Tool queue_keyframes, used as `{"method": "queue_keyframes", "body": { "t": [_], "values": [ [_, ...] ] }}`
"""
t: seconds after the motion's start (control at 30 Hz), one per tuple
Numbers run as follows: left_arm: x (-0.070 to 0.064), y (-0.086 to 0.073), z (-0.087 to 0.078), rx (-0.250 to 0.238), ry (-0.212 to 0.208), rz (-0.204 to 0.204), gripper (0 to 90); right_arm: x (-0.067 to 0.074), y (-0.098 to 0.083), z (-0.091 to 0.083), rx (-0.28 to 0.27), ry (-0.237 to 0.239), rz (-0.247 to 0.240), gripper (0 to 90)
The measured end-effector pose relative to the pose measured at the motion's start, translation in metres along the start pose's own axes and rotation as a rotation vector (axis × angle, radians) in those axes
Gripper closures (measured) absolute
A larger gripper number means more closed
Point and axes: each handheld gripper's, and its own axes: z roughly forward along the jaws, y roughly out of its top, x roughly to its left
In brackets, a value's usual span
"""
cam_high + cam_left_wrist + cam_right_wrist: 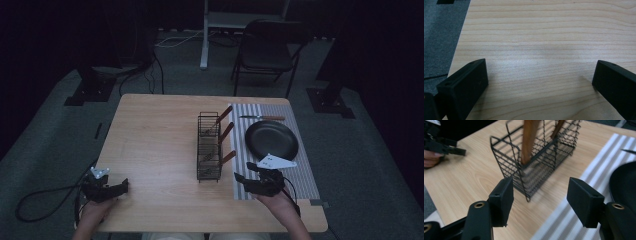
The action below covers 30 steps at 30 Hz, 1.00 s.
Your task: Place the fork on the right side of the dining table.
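Observation:
A black wire cutlery basket [209, 146] [541, 157] stands mid-table, with wooden-handled utensils [225, 134] [529, 142] leaning out of it. To its right a black plate [271, 139] [624, 185] rests on a grey striped placemat [305, 172] [574, 220], and a wooden-handled knife [262, 118] lies beyond the plate. My right gripper [241, 180] [540, 202] is open at the mat's near left corner, pointing at the basket's near end, nothing between its jaws. My left gripper [122, 186] [540, 82] is open over bare wood at the table's near left corner.
The wooden table [155, 140] has open surface left of the basket. A folding chair [267, 47] and stand legs [204, 55] sit on the carpet beyond the far edge. A cable [35, 200] trails off the left gripper onto the floor.

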Motion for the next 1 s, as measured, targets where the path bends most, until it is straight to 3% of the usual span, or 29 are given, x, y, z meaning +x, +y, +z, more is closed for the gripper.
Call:
{"method": "queue_keyframes", "body": {
  "t": [0.23, 0.37, 0.6, 0.77, 0.87, 1.0],
  "values": [
    [0.000, 0.000, 0.000, 0.000, 0.000, 0.000, 0.6, 0.009, 0.021, 0.010, -0.017, 0.017, -0.013, 39.3],
    [0.000, 0.000, 0.000, 0.000, 0.000, 0.000, 0.6, 0.010, 0.031, 0.018, -0.022, 0.001, -0.011, 40.2],
    [0.000, 0.000, 0.000, 0.000, 0.000, 0.000, 0.6, 0.012, 0.038, 0.026, -0.024, 0.041, -0.006, 48.1],
    [0.000, 0.000, 0.000, 0.000, 0.000, 0.000, 0.6, 0.013, 0.041, 0.032, -0.019, 0.028, -0.003, 59.5],
    [0.000, 0.000, 0.000, 0.000, 0.000, 0.000, 0.6, 0.013, 0.043, 0.032, -0.021, 0.023, -0.013, 71.5],
    [0.000, 0.000, 0.000, 0.001, 0.000, 0.001, 0.6, 0.007, 0.043, 0.031, -0.018, 0.070, 0.001, 80.3]
  ]
}}
